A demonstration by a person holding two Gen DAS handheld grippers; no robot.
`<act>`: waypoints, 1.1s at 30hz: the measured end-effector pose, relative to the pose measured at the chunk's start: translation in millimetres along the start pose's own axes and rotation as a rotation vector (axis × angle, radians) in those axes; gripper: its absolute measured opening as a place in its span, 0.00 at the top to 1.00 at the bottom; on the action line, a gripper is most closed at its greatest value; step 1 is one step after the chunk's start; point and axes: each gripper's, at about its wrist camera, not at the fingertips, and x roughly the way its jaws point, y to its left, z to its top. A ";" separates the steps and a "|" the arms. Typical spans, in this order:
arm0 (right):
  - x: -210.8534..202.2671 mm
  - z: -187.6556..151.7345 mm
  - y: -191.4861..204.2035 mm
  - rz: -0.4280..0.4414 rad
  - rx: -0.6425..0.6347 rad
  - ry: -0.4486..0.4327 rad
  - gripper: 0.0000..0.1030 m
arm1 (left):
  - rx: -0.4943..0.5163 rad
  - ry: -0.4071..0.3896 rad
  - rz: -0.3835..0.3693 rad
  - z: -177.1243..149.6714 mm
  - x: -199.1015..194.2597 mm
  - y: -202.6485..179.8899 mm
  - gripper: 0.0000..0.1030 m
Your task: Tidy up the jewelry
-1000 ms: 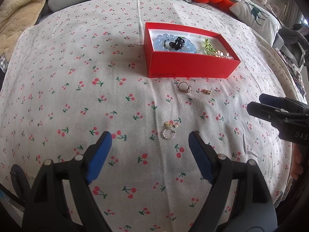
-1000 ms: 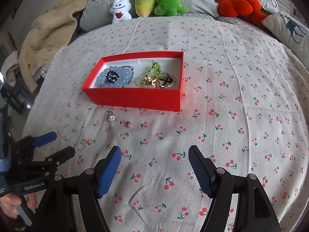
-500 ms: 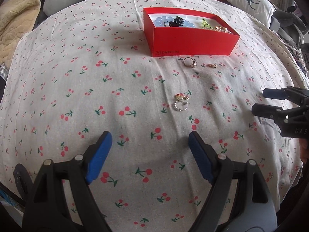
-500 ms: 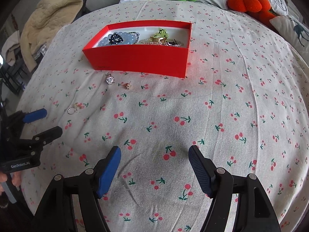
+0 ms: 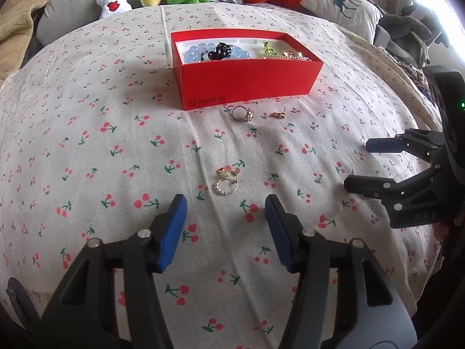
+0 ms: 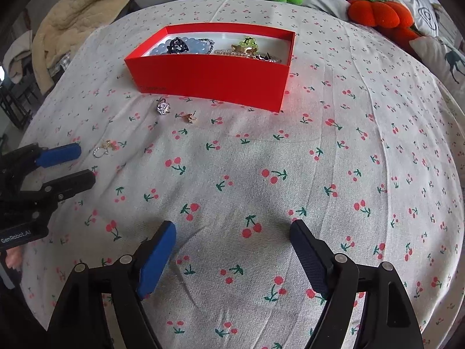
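On red box (image 5: 247, 78) front "ONEPLUS", right hand-held gripper (image 5: 356, 164) marked "DAS"

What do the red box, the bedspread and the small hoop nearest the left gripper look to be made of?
Red box: matte printed cardboard, judging by its thin, straight walls, crisp edges and white lining. Bedspread: woven cotton-like cloth, matte, with visible weave and creases under a cherry print. Small hoop: silvery metal, probably set with tiny stones, since it glints in beads; too small to be sure.
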 end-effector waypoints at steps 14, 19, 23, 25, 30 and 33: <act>0.1 0.3 -1.2 0.005 -0.002 -0.001 0.20 | 0.073 0.000 0.040 4.3 11.6 -4.8 0.75; 1.3 4.2 0.6 0.003 0.004 0.000 0.20 | 0.075 -0.001 0.033 2.8 8.7 -4.2 0.82; 1.6 7.2 3.1 0.003 0.004 -0.003 0.20 | 0.057 -0.004 0.028 1.2 4.3 -1.5 0.83; 1.9 10.6 5.4 0.003 0.004 -0.007 0.20 | 0.048 -0.007 0.034 0.1 0.9 0.9 0.83; 1.9 23.5 13.0 0.013 0.001 -0.033 0.20 | 0.031 -0.011 0.062 -2.2 -7.7 10.3 0.83; -0.6 32.9 21.1 0.027 -0.012 -0.065 0.20 | 0.004 -0.015 0.084 -2.9 -13.2 17.3 0.83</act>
